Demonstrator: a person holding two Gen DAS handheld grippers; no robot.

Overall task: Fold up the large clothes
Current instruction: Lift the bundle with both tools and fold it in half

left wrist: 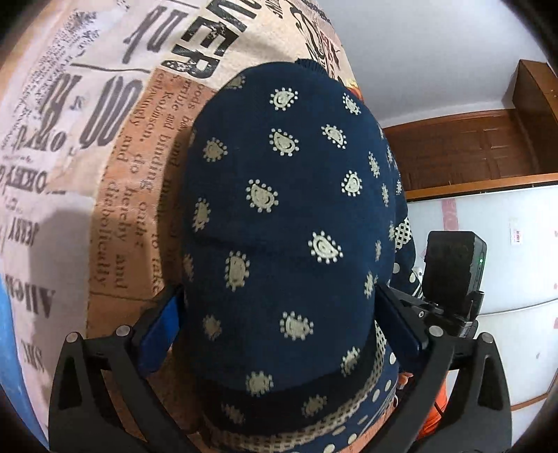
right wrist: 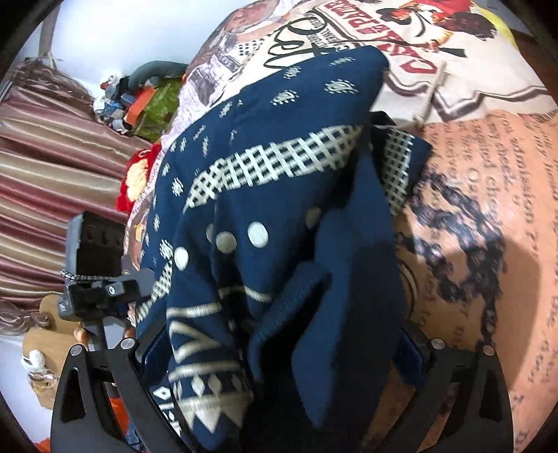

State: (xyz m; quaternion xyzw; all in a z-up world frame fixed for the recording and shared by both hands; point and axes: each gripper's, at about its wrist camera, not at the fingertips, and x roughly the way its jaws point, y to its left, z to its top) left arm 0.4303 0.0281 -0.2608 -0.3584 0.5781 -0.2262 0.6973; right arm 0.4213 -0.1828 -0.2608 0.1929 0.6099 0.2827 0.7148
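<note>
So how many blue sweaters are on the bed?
1: the navy patterned sweater lies on the newspaper-print bedcover, bunched between both grippers' fingers; more clothes may be hidden.

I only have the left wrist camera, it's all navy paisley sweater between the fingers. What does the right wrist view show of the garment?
Observer: The navy sweater is bunched over the right gripper, with a white lattice band across it.
Operator: What's it lying on over there?
Observer: A newspaper-print bedspread, with a rooster picture at the far end.
Operator: Anything beside the bed on that side?
Observer: A striped curtain, and toys piled past the sweater.
Operator: Is my gripper visible from there?
Observer: Yes, the left gripper's black body shows at the sweater's left edge in that view.
</note>
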